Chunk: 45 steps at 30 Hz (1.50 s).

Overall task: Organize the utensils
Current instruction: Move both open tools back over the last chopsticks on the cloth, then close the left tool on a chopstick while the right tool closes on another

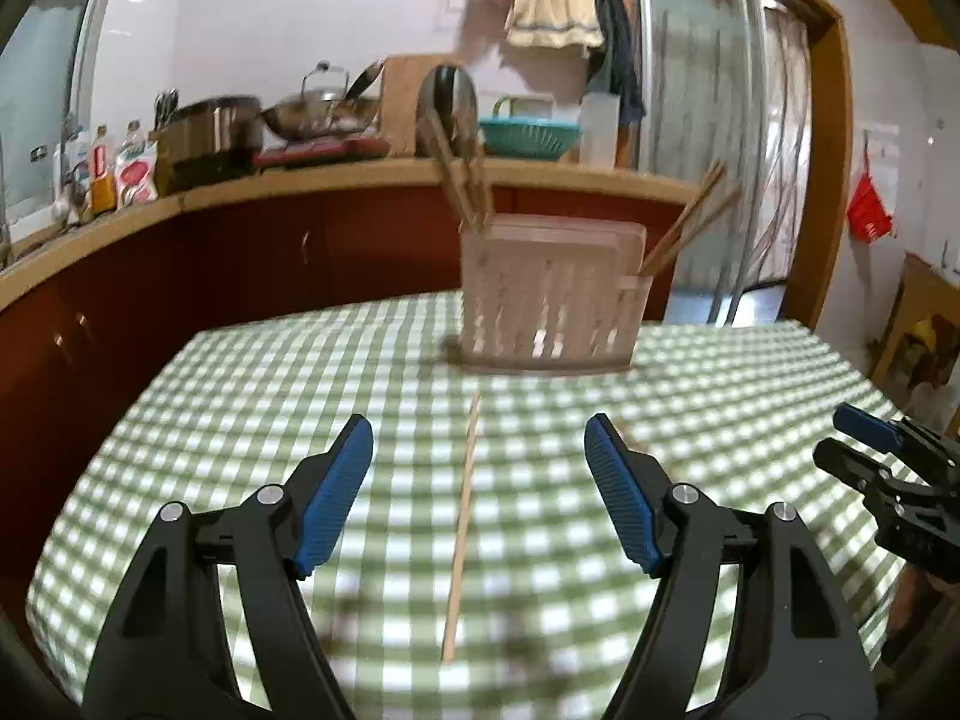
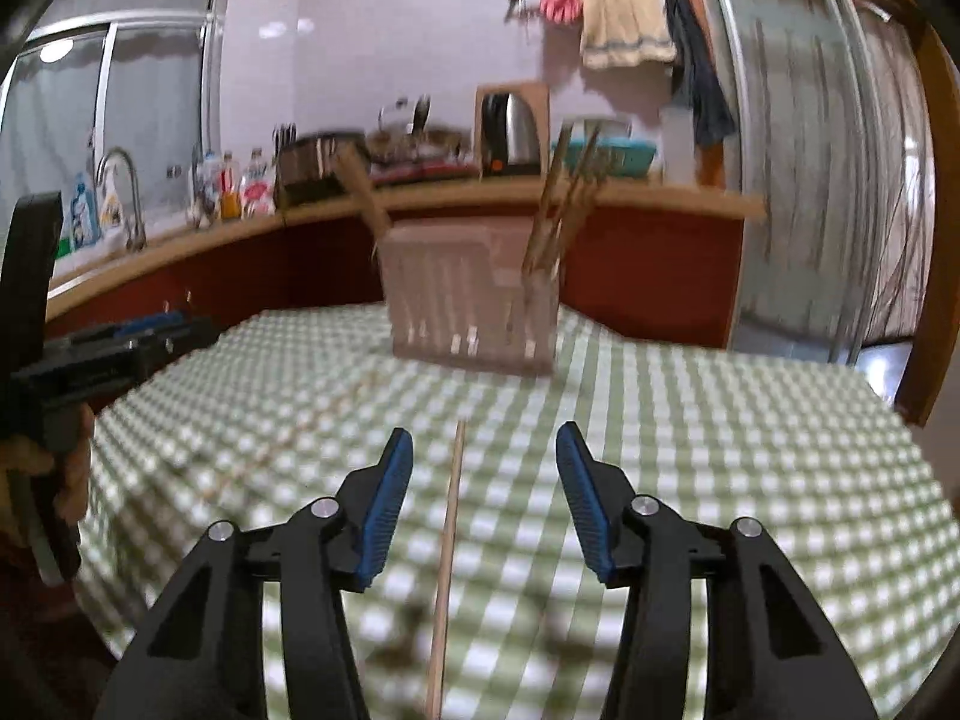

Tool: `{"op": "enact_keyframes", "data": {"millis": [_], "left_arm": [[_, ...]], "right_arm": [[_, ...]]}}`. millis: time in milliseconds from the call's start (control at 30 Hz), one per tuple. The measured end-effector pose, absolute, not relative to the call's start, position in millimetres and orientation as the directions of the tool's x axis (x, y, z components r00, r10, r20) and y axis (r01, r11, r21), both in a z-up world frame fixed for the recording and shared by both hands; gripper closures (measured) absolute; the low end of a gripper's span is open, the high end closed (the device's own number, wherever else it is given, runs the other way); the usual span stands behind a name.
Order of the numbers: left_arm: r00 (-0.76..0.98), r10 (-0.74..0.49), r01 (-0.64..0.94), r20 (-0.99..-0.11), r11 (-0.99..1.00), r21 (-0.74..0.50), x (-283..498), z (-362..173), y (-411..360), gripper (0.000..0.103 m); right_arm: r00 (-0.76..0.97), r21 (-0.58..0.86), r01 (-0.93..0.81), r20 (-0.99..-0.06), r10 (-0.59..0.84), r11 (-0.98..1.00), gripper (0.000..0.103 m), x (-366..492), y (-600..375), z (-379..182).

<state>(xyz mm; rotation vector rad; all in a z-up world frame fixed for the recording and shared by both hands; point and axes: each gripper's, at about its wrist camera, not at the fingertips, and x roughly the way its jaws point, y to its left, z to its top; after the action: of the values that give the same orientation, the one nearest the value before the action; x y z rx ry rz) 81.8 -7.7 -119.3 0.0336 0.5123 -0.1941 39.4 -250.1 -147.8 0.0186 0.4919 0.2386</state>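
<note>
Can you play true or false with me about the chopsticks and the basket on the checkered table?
1. A chopstick lies flat on the tablecloth in front of the left gripper. True.
2. The right gripper is squeezing a chopstick. False: its fingers stand apart, and the chopstick lies on the cloth, not pinched.
3. The basket is empty. False: chopsticks already stick up out of it.
4. The basket stands on the table, past both grippers. True.
5. The tablecloth is red with dots. False: it is green and white checks.
</note>
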Motion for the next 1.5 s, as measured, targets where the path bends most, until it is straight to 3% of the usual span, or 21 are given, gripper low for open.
{"op": "enact_keyframes", "data": {"millis": [400, 633, 1133, 1233, 1500], "left_arm": [[0.792, -0.135, 0.140, -0.595, 0.989, -0.039, 59.3, -172.1, 4.6, 0.032], [0.770, -0.129, 0.141, -0.624, 0.990, -0.030, 60.5, -187.2, 4.1, 0.034], [0.718, -0.143, 0.141, -0.681, 0.988, -0.059, 80.2, -209.2, 3.3, 0.055], [0.723, -0.138, 0.147, -0.677, 0.988, -0.044, 79.8, -209.8, 1.1, 0.059], [0.726, -0.145, 0.166, -0.672, 0.986, -0.033, 77.8, -209.2, -1.9, 0.088]], "right_arm": [[0.740, 0.127, -0.261, -0.610, 0.283, 0.957, 0.074, 25.9, -245.0, -203.8], [0.716, 0.161, -0.232, -0.639, 0.280, 0.959, 0.095, 30.1, -252.6, -212.2], [0.765, 0.152, -0.173, -0.602, 0.230, 0.973, 0.096, 55.2, -261.9, -207.5], [0.761, 0.155, -0.172, -0.606, 0.231, 0.973, 0.084, 49.8, -263.1, -210.0], [0.767, 0.153, -0.178, -0.597, 0.234, 0.972, 0.079, 34.7, -264.3, -211.9]]}}
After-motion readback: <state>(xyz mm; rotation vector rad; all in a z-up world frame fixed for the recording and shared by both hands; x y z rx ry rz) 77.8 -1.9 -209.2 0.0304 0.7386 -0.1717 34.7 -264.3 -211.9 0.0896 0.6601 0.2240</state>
